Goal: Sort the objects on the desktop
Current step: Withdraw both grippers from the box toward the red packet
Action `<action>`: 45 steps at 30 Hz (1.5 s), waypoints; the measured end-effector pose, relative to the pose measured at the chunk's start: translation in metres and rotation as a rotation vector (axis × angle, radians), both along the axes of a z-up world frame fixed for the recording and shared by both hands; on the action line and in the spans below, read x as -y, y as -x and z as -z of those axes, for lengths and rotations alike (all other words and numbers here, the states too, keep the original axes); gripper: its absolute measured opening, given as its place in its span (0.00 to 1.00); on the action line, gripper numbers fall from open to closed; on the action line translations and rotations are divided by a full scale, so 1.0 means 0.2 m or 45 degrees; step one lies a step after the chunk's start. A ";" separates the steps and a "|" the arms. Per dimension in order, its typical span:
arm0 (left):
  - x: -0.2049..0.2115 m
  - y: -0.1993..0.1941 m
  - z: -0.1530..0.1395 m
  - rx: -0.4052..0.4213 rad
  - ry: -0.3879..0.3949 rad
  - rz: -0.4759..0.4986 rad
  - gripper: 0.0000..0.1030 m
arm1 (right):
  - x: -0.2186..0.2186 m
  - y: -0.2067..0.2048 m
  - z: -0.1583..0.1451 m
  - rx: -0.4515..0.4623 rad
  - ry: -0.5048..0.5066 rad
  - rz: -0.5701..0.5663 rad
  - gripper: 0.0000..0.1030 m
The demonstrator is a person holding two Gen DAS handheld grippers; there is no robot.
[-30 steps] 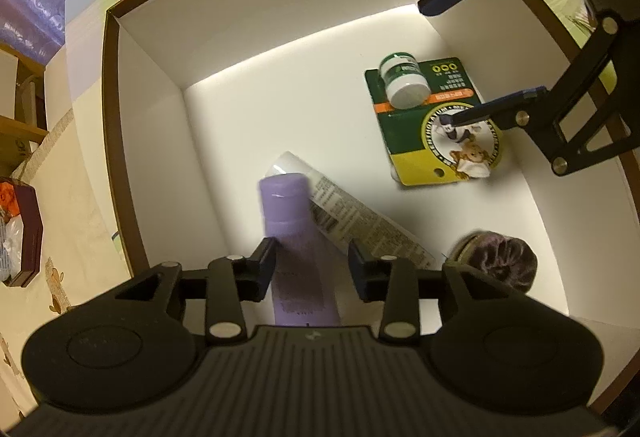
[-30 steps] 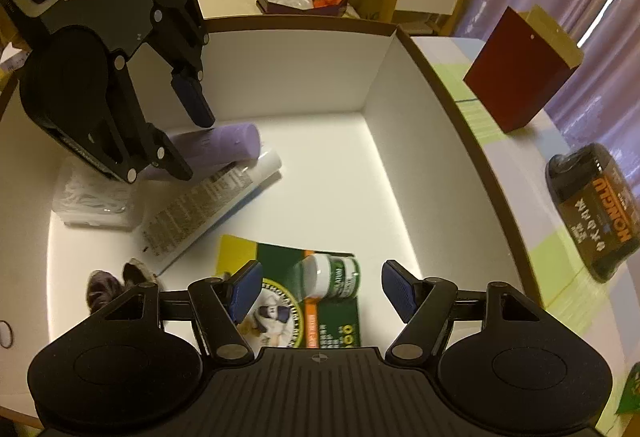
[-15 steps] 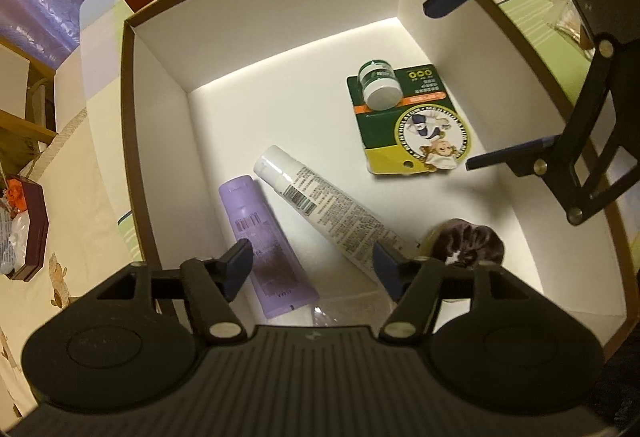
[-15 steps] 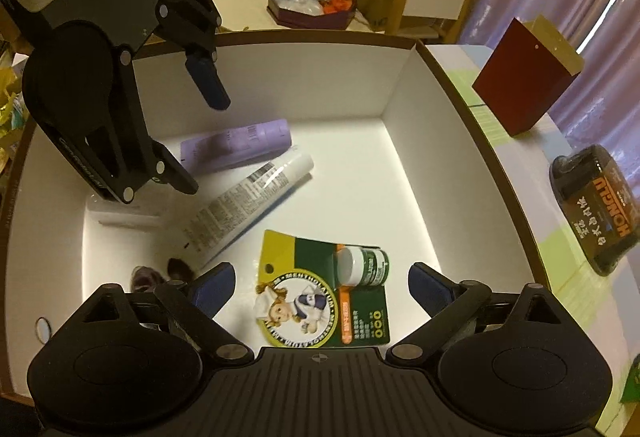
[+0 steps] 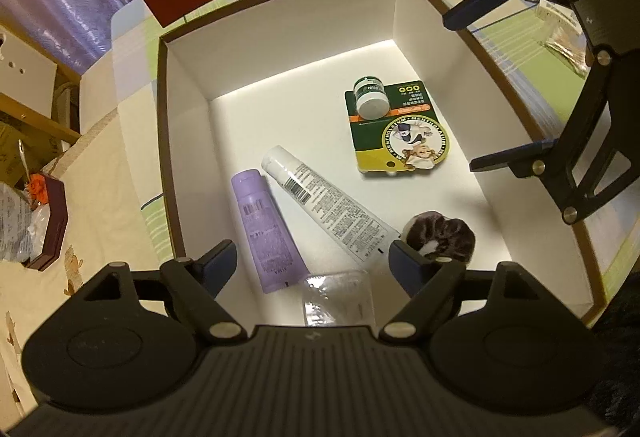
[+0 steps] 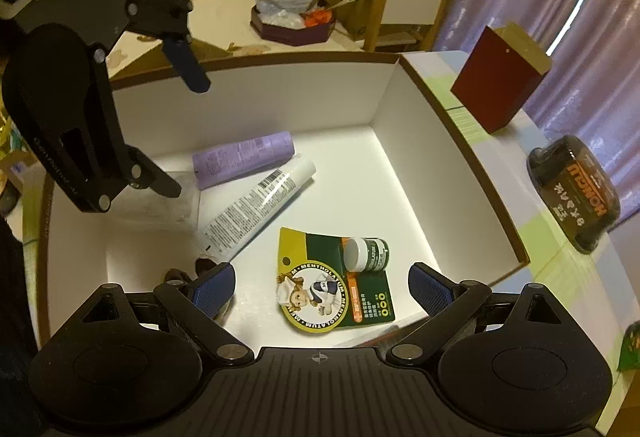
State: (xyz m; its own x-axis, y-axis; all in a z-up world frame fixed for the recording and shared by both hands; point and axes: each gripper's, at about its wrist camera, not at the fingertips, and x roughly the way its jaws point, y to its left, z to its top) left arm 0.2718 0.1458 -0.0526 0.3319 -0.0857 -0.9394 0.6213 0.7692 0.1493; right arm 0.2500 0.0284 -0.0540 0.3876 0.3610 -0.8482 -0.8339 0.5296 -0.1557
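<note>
Left wrist view looks down into the box [image 5: 184,141], where the sorted things lie on the white floor. A purple tube [image 5: 266,229] lies just ahead of the left gripper [image 5: 312,263], nearer its left finger, with a white tube [image 5: 328,209] slanting beside it and nearly touching. A clear packet [image 5: 340,297] sits right under the fingertips, and a dark scrunchie [image 5: 444,233] lies by the right finger. Further ahead and to the right rests a carded jar [image 5: 400,129].

Both tubes look light, a little squashy and slick; a grip across the body near the cap end should hold best. Soft and easy to pinch anywhere, the scrunchie should give no trouble. Flat and thin, the card would likely have to be taken by the jar on it. Limp and slippery, the packet looks hardest to catch.

Both tools stand wide and hold nothing. The right gripper [image 6: 320,287] hangs over the card, jar between its fingers but well below.

Box walls are tall on all sides, so travel in and out is best straight up. Bare floor lies ahead of the left tool, beyond the tubes. Outside the box, a red box [image 6: 500,85] and a dark pack [image 6: 576,197] stand to the right tool's right.
</note>
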 end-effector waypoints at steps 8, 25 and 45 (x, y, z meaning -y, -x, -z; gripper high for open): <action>0.00 0.13 -0.08 0.047 0.001 -0.049 0.86 | 0.05 0.10 -0.08 0.032 -0.045 0.013 0.93; 0.05 0.43 -0.23 0.148 -0.005 -0.207 0.90 | 0.21 0.32 -0.21 0.058 -0.176 -0.047 0.93; 0.27 0.75 -0.28 0.143 0.031 -0.419 0.90 | 0.58 0.54 -0.23 0.004 -0.325 -0.077 0.93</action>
